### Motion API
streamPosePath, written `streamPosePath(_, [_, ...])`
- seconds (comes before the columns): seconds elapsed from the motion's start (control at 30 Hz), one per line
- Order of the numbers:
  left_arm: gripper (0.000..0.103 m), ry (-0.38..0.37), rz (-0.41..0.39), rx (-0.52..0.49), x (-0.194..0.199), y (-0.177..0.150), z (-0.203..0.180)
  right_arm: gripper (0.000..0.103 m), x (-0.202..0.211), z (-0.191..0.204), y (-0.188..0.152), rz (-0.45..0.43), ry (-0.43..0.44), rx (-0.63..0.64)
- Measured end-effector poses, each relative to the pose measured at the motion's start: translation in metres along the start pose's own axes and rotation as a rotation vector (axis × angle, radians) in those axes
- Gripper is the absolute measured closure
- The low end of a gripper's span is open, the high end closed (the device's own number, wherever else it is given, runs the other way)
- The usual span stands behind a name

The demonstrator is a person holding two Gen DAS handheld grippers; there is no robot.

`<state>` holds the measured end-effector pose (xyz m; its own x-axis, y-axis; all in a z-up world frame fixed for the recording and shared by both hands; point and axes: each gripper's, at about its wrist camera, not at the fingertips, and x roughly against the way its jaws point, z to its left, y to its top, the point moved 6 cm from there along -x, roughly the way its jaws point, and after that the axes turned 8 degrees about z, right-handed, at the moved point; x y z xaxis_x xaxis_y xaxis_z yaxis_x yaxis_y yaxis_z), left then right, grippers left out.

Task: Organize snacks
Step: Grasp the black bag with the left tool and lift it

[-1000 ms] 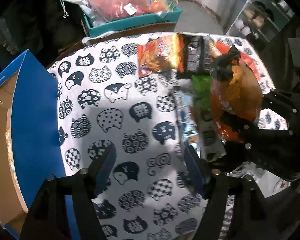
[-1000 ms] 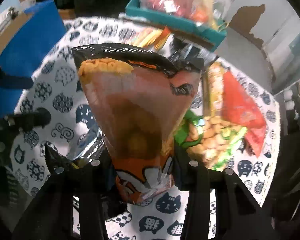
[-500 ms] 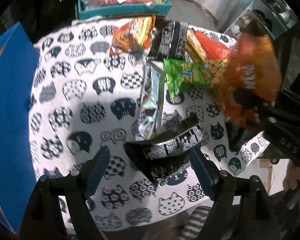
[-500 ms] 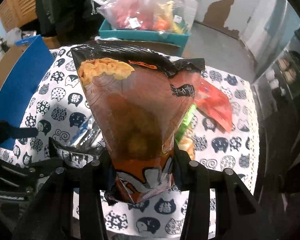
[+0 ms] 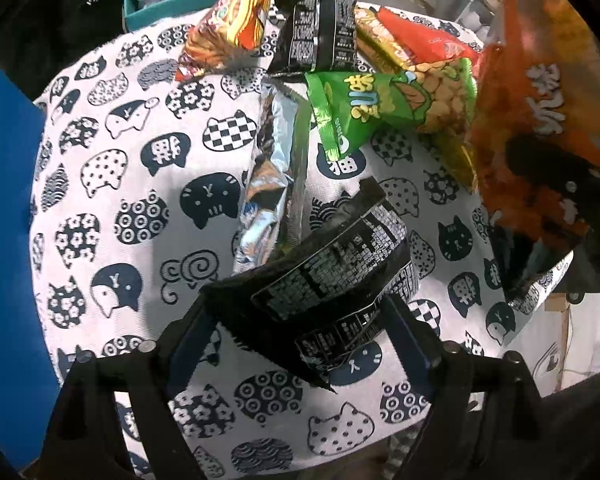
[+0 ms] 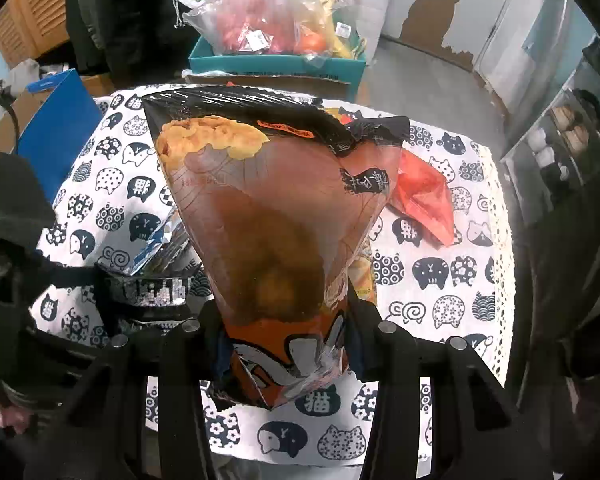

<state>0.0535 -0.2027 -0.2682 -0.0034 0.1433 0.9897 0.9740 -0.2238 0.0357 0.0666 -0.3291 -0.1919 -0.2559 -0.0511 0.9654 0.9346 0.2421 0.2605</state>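
Observation:
A black snack bag [image 5: 324,280] with white print lies on the cat-print tablecloth [image 5: 140,184], and it sits between the fingers of my left gripper [image 5: 298,308]. The jaws are opening; the bag's ends reach the pads, but I see no squeeze. My right gripper [image 6: 284,320] is shut on the bottom of an orange-brown snack bag [image 6: 268,208], held upright above the table. The same bag [image 5: 540,120] hangs at the right of the left wrist view. The right wrist view shows the black bag [image 6: 148,292] at its left.
Further back lie a silver bag [image 5: 272,168], a green peanut bag [image 5: 392,100], a second black bag [image 5: 320,36], an orange noodle bag [image 5: 228,24] and a red bag [image 5: 420,40]. A blue box [image 5: 4,240] stands left. A teal box [image 6: 276,66] of plastic bags stands behind the table.
My left gripper moved from bare cloth by the blue box to the right and down around the black bag, jaws widening. My right gripper lifted the orange-brown bag and rolled a little.

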Motion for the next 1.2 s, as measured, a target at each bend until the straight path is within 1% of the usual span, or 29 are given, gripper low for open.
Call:
streamPosePath(0.13, [0.015, -0.003, 0.007, -0.011, -0.011, 0.003, -0.002, 0.060, -0.003, -0.001, 0.000, 0.004, 0.003, -0.003])
streamPosePath(0.17, [0.016, -0.009, 0.001, -0.019, -0.012, 0.003, -0.002, 0.060, -0.004, -0.001, 0.000, 0.007, 0.004, -0.002])
streamPosePath(0.23, [0.035, 0.005, -0.006, -0.038, -0.015, 0.005, -0.005, 0.060, -0.006, -0.001, 0.000, 0.012, 0.002, -0.003])
streamPosePath(0.3, [0.075, 0.036, 0.011, -0.068, -0.020, 0.004, -0.006, 0.060, -0.008, -0.001, -0.001, 0.017, 0.003, -0.004])
streamPosePath(0.33, [0.079, 0.041, 0.018, -0.071, -0.023, 0.004, -0.006, 0.060, -0.009, -0.002, -0.001, 0.018, 0.003, -0.005])
streamPosePath(0.4, [0.081, 0.002, 0.000, -0.047, -0.022, 0.006, -0.003, 0.060, -0.010, -0.002, 0.000, 0.021, 0.001, -0.006])
streamPosePath(0.43, [0.081, -0.006, -0.007, -0.036, -0.021, 0.006, -0.001, 0.060, -0.011, -0.002, 0.000, 0.023, 0.001, -0.008])
streamPosePath(0.5, [0.083, -0.013, -0.017, -0.030, -0.016, 0.007, 0.005, 0.060, -0.011, -0.002, 0.001, 0.025, 0.001, -0.010])
streamPosePath(0.8, [0.084, -0.066, -0.080, -0.006, 0.011, 0.006, 0.024, 0.060, -0.007, -0.002, 0.003, 0.015, -0.002, -0.007])
streamPosePath(0.9, [0.084, -0.059, -0.109, -0.003, 0.024, 0.006, 0.032, 0.060, -0.004, 0.000, 0.004, 0.009, -0.005, -0.005])
streamPosePath(1.03, [0.085, -0.023, -0.159, 0.002, 0.045, 0.007, 0.038, 0.060, 0.003, 0.003, 0.007, -0.007, -0.008, -0.003])
streamPosePath(1.2, [0.085, 0.019, -0.218, 0.015, 0.075, -0.002, 0.046, 0.060, 0.012, 0.007, 0.010, -0.028, -0.012, 0.001])
